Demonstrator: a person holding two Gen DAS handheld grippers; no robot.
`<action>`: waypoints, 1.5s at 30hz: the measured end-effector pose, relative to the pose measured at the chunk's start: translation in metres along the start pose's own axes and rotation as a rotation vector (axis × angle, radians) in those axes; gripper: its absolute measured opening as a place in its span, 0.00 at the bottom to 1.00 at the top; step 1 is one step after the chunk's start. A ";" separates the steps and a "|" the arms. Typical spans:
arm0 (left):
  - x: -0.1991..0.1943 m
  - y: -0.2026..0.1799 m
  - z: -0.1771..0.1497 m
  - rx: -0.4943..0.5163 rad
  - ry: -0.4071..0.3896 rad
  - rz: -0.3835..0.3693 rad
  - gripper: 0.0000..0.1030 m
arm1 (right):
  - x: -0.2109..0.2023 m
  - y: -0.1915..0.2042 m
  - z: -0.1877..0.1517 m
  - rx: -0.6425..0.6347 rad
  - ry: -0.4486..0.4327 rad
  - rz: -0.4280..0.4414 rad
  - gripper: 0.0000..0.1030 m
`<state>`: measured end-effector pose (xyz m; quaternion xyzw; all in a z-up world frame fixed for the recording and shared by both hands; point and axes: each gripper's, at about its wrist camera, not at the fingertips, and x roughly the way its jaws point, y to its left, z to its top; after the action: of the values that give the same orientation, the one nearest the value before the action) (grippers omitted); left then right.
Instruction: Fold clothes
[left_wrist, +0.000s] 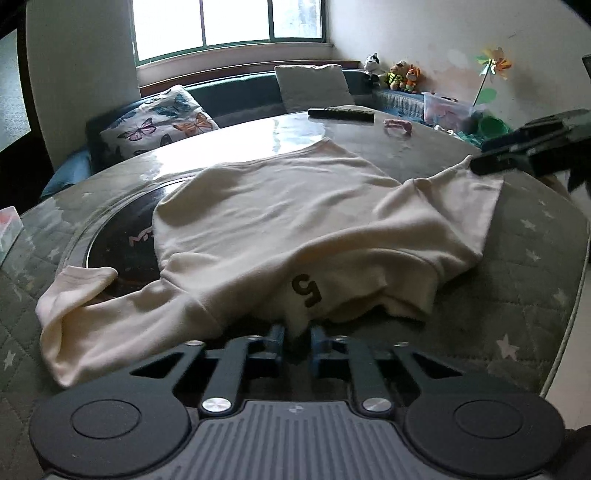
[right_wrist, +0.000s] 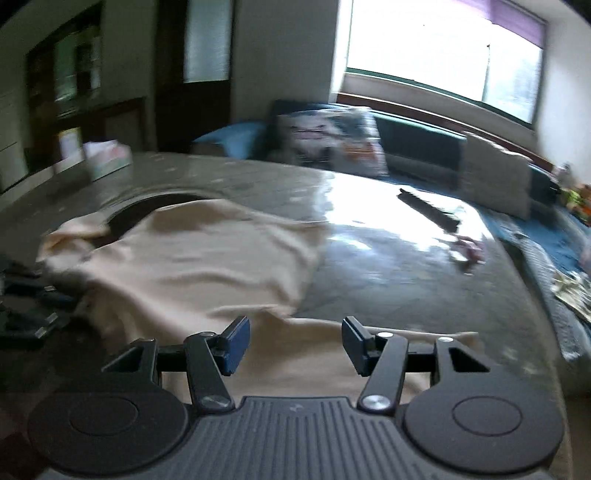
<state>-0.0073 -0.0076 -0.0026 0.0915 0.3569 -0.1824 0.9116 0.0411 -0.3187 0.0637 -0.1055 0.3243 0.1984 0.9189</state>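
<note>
While left gripper (left_wrist: 297, 332) pinches shirt (left_wrist: 277, 214), right gripper (right_wrist: 295, 341) seemingly gapes.

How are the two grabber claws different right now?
The left gripper is pinched shut on the near edge of the cream shirt; the right gripper is open, with nothing between its pads. The left one sits low at the cloth; the right one hangs above the shirt, as far as the blurred view shows. Both have blue pads and black arms.
</note>
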 end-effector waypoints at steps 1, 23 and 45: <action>-0.004 0.001 0.001 -0.004 -0.002 -0.006 0.08 | 0.001 0.007 0.001 -0.014 0.003 0.019 0.53; -0.006 0.019 0.031 -0.030 0.021 -0.051 0.15 | 0.048 0.078 -0.016 -0.178 0.141 0.252 0.43; 0.098 0.123 0.129 -0.204 0.010 0.171 0.32 | 0.107 0.003 0.057 -0.058 0.093 0.118 0.43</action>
<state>0.1874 0.0404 0.0292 0.0292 0.3691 -0.0662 0.9266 0.1479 -0.2661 0.0392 -0.1220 0.3662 0.2563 0.8862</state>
